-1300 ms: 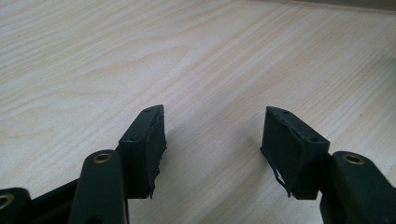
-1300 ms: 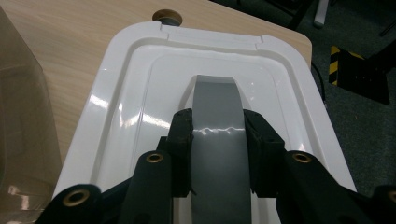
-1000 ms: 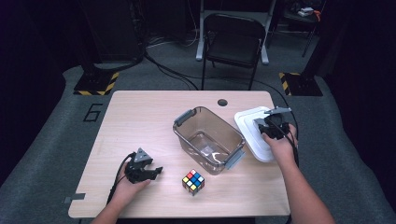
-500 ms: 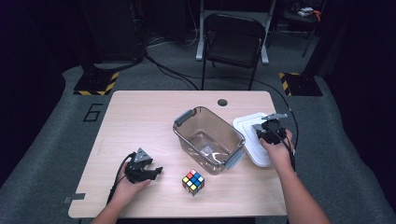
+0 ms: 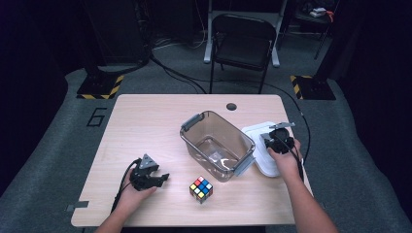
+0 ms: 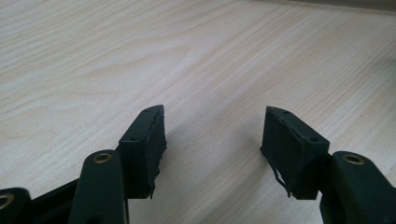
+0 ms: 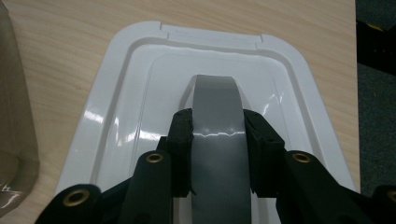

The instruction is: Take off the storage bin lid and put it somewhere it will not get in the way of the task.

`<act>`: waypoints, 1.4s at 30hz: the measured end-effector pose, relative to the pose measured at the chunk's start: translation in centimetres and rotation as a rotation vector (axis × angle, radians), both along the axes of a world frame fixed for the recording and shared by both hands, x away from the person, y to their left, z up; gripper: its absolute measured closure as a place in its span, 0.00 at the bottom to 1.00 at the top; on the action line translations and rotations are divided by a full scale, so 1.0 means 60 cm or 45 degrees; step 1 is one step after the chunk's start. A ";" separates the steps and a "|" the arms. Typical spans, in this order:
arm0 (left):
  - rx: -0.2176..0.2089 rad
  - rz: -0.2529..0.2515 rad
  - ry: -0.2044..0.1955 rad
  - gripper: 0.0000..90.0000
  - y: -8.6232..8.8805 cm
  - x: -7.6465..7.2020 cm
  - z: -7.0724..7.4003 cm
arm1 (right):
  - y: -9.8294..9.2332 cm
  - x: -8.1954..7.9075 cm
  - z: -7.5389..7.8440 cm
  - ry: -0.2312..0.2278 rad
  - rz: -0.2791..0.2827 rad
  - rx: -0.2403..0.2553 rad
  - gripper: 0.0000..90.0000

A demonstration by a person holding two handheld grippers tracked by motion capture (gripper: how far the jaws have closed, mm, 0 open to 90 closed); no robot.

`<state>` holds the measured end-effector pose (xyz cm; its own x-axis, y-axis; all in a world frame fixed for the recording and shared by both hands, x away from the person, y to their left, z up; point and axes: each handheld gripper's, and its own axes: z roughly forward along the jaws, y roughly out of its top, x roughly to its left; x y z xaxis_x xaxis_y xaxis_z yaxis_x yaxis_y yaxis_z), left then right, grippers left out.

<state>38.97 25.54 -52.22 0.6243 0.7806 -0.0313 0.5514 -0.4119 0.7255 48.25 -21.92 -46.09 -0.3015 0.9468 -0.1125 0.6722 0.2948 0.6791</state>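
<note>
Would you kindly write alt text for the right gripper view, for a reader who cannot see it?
The right gripper has its two black jaws closed on the grey handle of a white lid that lies on a light wooden table. The clear wall of a plastic container shows at the left edge.

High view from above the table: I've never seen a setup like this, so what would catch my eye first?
Probably the clear plastic bin standing open in the middle of the wooden table, with a bright multicoloured puzzle cube just in front of it. To the bin's right lies its white lid, and the right gripper is closed on the lid's grey handle. The left gripper rests open on bare wood.
</note>
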 end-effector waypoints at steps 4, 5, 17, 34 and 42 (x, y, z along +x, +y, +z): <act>-0.004 0.000 0.009 0.44 0.000 0.000 0.000 | 0.002 0.001 -0.005 0.016 -0.001 -0.013 0.74; -0.004 0.000 0.008 0.44 0.000 0.000 0.000 | 0.003 0.001 -0.005 0.017 -0.001 -0.011 0.74; -0.002 0.000 0.001 0.44 0.000 0.000 0.000 | 0.008 0.004 -0.016 0.029 0.002 -0.017 0.74; 0.001 0.000 -0.002 0.44 0.000 0.000 0.000 | 0.000 0.001 -0.030 0.039 -0.018 -0.002 0.71; 0.001 -0.005 0.008 0.44 0.001 0.001 0.001 | 0.003 -0.016 -0.014 0.022 -0.006 0.024 0.63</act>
